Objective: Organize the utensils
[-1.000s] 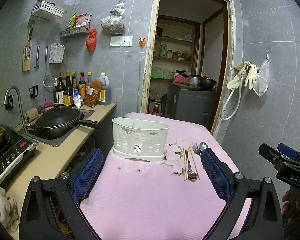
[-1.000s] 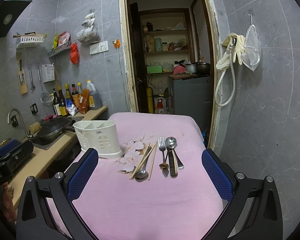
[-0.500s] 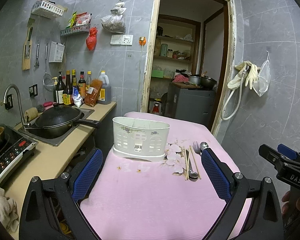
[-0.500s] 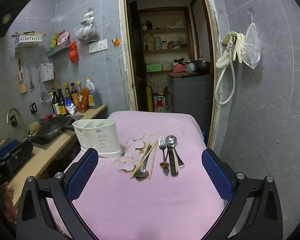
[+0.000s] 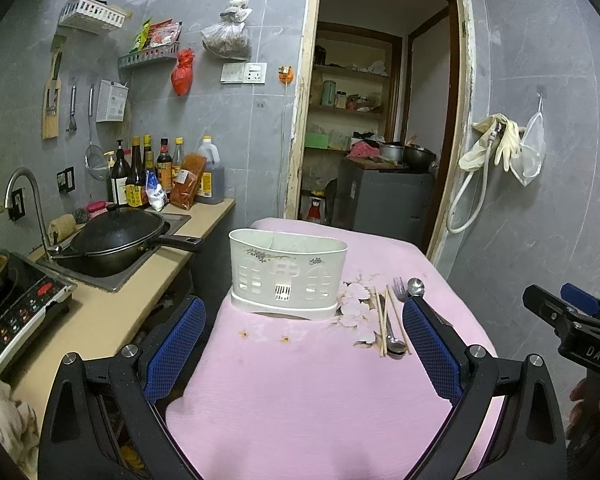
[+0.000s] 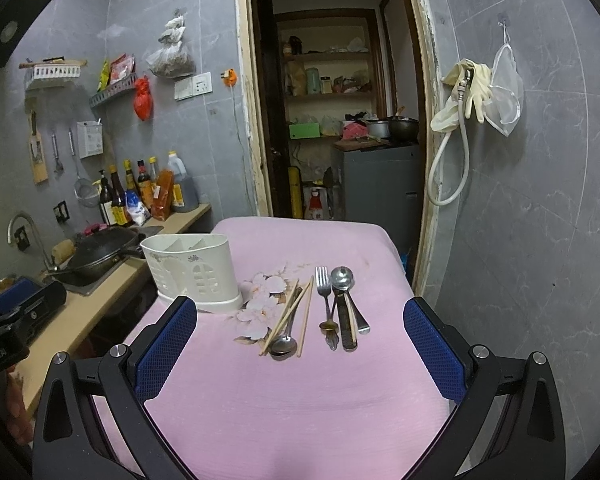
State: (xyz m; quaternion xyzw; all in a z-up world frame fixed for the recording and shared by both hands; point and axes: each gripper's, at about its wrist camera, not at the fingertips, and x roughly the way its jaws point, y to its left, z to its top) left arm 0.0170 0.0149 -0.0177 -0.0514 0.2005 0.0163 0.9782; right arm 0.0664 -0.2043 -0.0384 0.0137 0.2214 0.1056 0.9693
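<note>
Right wrist view shows the pink cloth-covered surface [image 6: 300,400] running away from the camera toward the doorway, with everything for the task laid out on its far half. Largest is the white utensil caddy [image 6: 192,276], standing upright at the left edge, its divided compartments showing nothing inside from here. To its right, well apart from it, lie the utensils in two loose groups, all with their long axes pointing roughly away from the camera. The nearer-left group is the chopsticks [image 6: 306,316], fanned slightly and crossing over a spoon [image 6: 283,346] whose bowl faces the camera. Just beside them to the right are a fork [image 6: 322,284], tines away, a larger spoon [image 6: 342,279], a dark-handled piece I cannot identify, and a small spoon [image 6: 329,326].

The right gripper [image 6: 300,344] hovers above the near end of the surface with its blue fingers [image 6: 432,344] spread wide and holding nothing; the utensils lie straight ahead, centred between them. The left gripper [image 5: 300,344] is likewise wide and empty, and it faces the caddy, with the utensils off toward its right finger [image 5: 432,348].

So the right hand looks better placed. Since the pieces lie lengthwise along the approach, a grasp would likely close across a handle, coming forward and down.
</note>
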